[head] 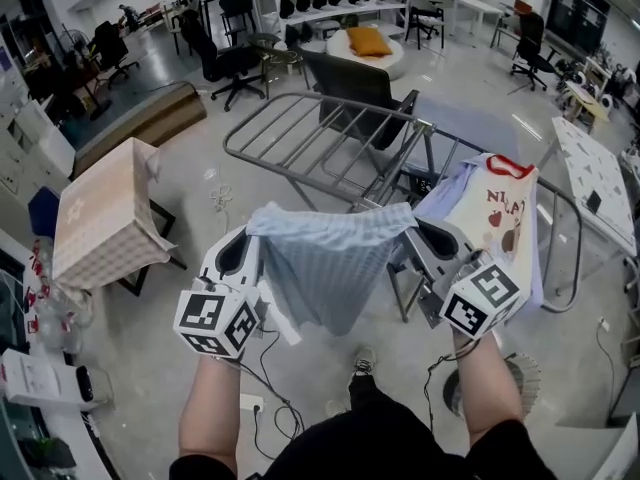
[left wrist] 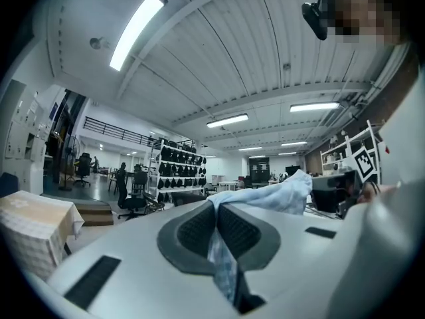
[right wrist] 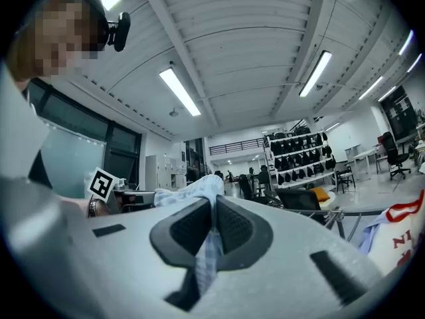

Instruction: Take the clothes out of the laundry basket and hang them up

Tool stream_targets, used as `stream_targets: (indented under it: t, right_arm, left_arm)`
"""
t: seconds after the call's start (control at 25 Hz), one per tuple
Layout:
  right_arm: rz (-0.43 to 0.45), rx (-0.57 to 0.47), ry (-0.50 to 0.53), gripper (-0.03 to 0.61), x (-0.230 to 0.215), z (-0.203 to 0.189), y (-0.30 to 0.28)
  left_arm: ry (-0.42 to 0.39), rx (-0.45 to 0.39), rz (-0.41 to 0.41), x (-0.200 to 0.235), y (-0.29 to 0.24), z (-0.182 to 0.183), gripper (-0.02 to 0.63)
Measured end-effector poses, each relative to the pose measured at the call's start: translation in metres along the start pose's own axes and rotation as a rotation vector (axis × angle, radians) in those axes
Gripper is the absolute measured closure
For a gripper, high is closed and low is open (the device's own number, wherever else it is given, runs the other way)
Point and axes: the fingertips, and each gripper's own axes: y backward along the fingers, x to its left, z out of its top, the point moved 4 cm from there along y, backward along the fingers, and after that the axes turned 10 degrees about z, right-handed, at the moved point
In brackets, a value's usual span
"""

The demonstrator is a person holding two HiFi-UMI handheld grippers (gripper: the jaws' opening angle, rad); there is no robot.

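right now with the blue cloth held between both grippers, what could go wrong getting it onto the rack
The left gripper and right gripper each pinch only a thin edge of the blue cloth, so it might slip free. It could also brush the white shirt already on the rack and drag it off.

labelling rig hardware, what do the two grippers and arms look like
The left gripper and right gripper have pale grey rounded shells with dark ribbed pads. Each carries a white cube with black square markers. The forearms are bare, no sleeves showing.
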Motion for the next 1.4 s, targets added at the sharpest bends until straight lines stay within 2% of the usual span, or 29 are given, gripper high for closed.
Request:
stream_targets:
  t: [0.28, 0.52, 0.64, 0.96, 1.4]
  right_arm:
    - [0.032, -0.027, -0.034, 0.563, -0.076, 0.003, -0.037]
    - [0.051, -0.038, -0.002, 0.564, -0.114, 0.020, -0.059]
    - [0.033, -0.048, 0.007, 0.563, -0.131, 0.029, -0.067]
    - [-0.087, -0.055, 0.028, 0.564, -0.170, 0.036, -0.092]
    - [-0.367, -0.051, 0.078, 0.563, -0.202, 0.051, -0.154]
  left_arm:
    - [-0.039, -0.002, 0.035, 0.004, -0.075, 0.012, 0.600]
    - [-0.039, -0.037, 0.052, 0.008, -0.119, 0.026, 0.600]
    - [-0.048, -0.039, 0.034, 0.008, -0.142, 0.032, 0.600]
    - [-0.034, -0.063, -0.071, 0.023, -0.216, 0.036, 0.600]
    - [0.008, -0.070, -0.329, 0.068, -0.338, 0.044, 0.600]
